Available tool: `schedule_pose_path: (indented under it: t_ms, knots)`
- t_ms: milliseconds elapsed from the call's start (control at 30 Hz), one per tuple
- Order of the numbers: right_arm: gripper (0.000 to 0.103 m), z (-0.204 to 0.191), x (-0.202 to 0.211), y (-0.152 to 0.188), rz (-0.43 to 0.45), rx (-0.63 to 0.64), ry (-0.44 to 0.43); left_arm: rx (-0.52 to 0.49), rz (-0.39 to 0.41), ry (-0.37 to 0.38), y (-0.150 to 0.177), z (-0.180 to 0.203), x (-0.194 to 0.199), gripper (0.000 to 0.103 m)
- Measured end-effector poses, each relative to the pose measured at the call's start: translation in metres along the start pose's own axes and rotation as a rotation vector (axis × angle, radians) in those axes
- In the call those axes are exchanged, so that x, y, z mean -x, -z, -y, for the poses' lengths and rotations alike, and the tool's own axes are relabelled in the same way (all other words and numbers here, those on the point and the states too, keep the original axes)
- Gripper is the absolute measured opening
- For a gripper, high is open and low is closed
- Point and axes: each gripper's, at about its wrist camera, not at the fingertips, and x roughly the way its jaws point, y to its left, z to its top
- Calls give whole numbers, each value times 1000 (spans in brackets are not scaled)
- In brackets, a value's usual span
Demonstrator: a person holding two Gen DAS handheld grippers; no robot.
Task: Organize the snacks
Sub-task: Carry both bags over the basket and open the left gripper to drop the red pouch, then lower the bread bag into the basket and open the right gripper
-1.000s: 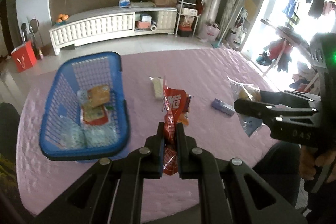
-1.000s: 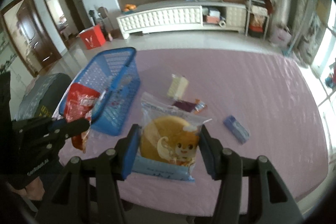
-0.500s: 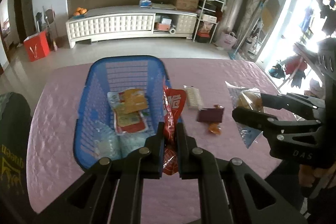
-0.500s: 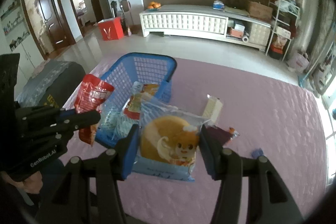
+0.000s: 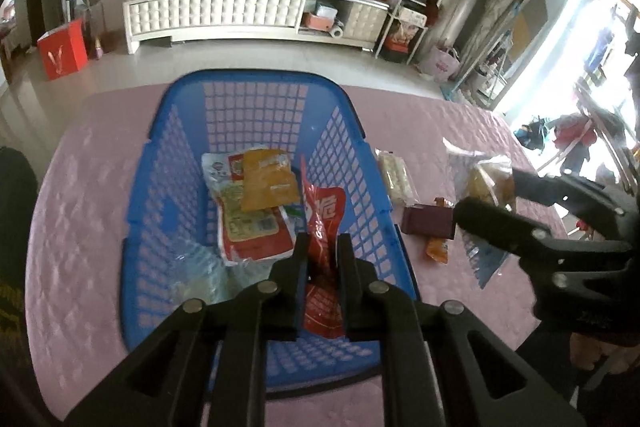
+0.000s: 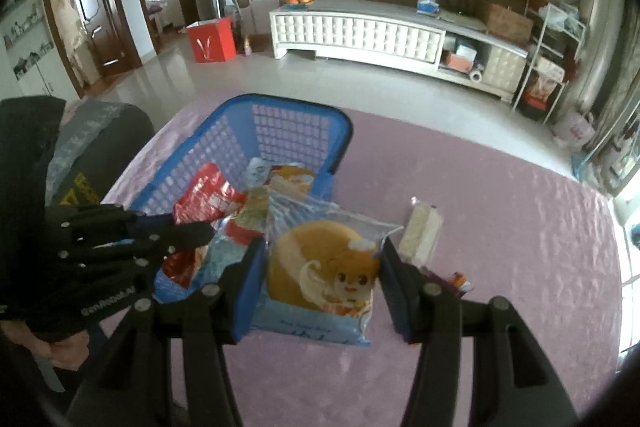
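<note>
Left hand-held gripper (image 5: 322,247) clamps a glossy red snack bag (image 5: 322,223) over the blue lattice basket (image 5: 256,99); right hand-held gripper (image 6: 322,259) grips a clear bread packet (image 6: 320,267) printed with a cartoon.

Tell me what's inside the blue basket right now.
The basket holds an orange packet lying on a red-and-white pack, and pale wrapped packs nearer. Anything beneath these is covered.

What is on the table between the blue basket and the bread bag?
In the left wrist view, a pale wrapped snack, a dark purple packet and a small orange wrapper lie between the blue basket and the bread bag in the right gripper.
</note>
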Motion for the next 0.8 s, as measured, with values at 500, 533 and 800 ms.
schedule_pose_path:
  t_ms: [500, 533, 800]
  knots:
    - [59, 2, 2, -18, 7, -15, -20, -31, 17, -61, -3, -11, 10, 60]
    - [59, 0, 1, -21, 9, -11, -26, -36, 28, -73, -4, -14, 15, 60]
    - [59, -21, -15, -42, 3, 37, -55, -8, 108, -194, -24, -55, 48, 61]
